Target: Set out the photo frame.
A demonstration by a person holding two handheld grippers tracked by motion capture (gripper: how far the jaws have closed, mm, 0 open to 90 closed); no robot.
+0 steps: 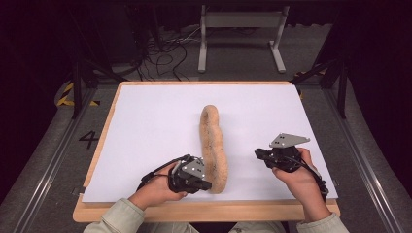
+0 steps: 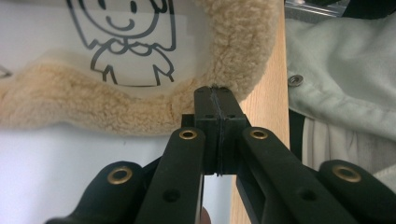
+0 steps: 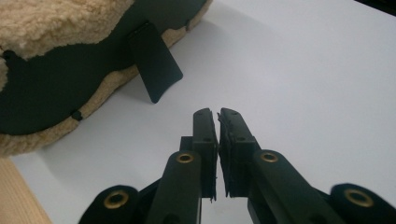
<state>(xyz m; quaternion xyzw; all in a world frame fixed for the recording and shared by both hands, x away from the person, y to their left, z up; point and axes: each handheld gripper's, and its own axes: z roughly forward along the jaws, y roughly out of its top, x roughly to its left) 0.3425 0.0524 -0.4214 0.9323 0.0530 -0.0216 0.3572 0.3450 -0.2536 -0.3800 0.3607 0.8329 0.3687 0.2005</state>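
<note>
Standing step in hand — left gripper [image 1: 206, 185] clenched against the fleecy picture frame [image 1: 214, 145], apparently nudging not gripping; right gripper [image 1: 259, 154] clenched empty; next, steady its black stand [image 3: 155, 63].

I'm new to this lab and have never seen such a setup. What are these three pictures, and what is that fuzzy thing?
A person sits at a table and works a hand-held two-jaw gripper in each hand. The high view looks down from above; the other two come from cameras riding on each gripper. On the white sheet stands a tan fleecy picture frame, seen edge-on. The left gripper shows its front, with a cartoon drawing, and is shut against its fleecy edge. The right gripper, shut and holding nothing, shows its black back and stand flap.
</note>
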